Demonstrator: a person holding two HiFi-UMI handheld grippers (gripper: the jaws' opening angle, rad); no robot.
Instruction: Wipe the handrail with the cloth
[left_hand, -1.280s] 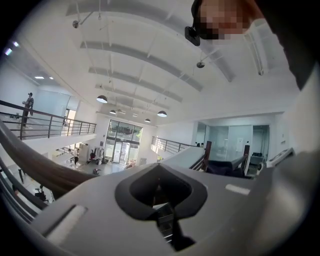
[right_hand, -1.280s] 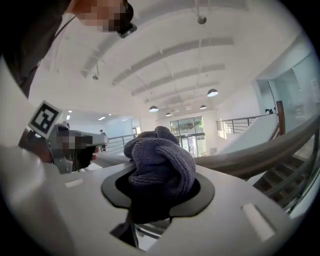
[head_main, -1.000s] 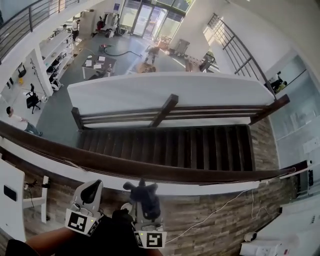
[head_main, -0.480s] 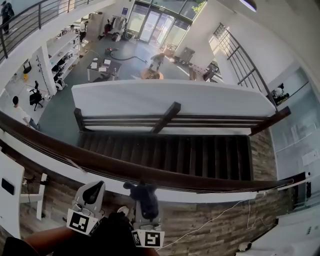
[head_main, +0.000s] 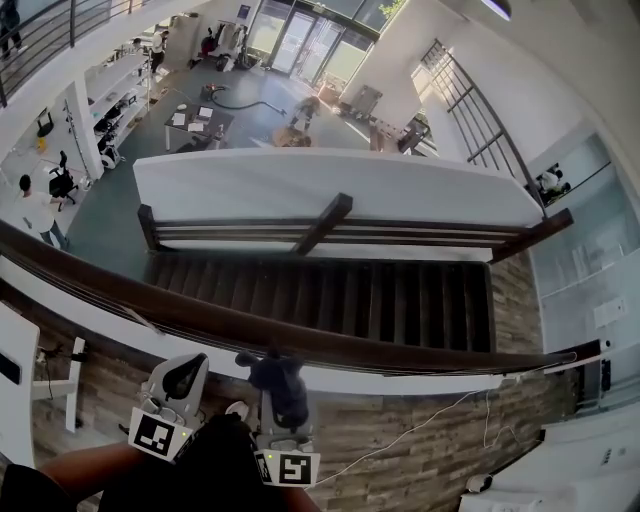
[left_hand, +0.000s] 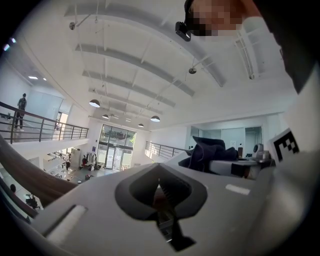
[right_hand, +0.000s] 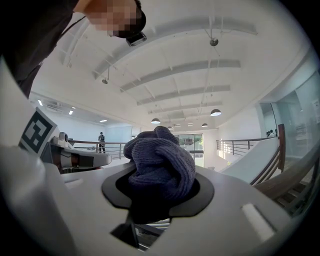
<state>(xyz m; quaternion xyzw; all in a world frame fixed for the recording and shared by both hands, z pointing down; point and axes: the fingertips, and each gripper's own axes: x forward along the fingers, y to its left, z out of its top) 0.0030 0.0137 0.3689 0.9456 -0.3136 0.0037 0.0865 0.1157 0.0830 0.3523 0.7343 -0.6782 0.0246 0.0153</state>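
My right gripper (head_main: 270, 372) sits in the lower middle of the head view. Its fingers are clamped on the cloth (head_main: 273, 382), a dark blue knitted wad that bulges out past the tips. In the right gripper view the cloth (right_hand: 160, 162) fills the opening between my fingers and stands up above them in a rounded knot.

The cloth is just below the handrail (head_main: 340, 350), the dark brown wooden rail that sweeps from the left edge of the frame down to the lower right. From the head view I cannot tell whether the two touch. In the right gripper view the handrail (right_hand: 292, 175) shows at the right edge, apart from the cloth.

My left gripper (head_main: 183, 372) is just left of the right one, also below the rail. Its fingers are closed together with nothing between them, as the left gripper view shows. That view also catches the cloth (left_hand: 207, 150) off to the right.

Beyond the rail a dark staircase (head_main: 330, 295) fills the middle of the frame. A pale cable (head_main: 430, 425) lies on the wooden floor (head_main: 440, 455) at lower right.
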